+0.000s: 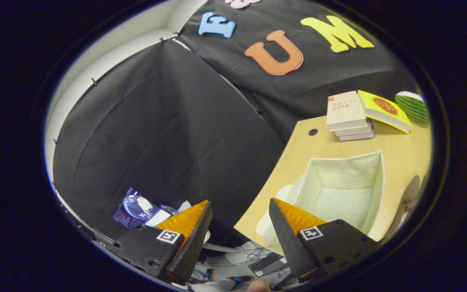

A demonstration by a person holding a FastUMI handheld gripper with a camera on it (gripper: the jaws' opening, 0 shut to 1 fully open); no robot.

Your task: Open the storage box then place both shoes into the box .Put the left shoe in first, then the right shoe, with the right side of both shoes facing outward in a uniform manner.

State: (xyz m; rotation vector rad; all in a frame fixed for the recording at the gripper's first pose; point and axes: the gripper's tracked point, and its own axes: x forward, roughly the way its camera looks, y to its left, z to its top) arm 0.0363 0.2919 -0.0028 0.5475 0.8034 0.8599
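The white storage box [341,190] stands open on the wooden table [399,150], its inside bare and pale, just beyond the right finger. My gripper [239,207] is tilted and hangs off the table's near corner, partly over the floor. Its fingers stand well apart with nothing between them. A round brownish shape [410,198] shows beside the box on its right; I cannot tell what it is.
A stack of books [349,115] and a yellow book [383,109] lie at the table's far end, with a green striped object [412,106] beside them. A hole [313,132] marks the tabletop. Cables and clutter [253,259] lie on the floor below the fingers.
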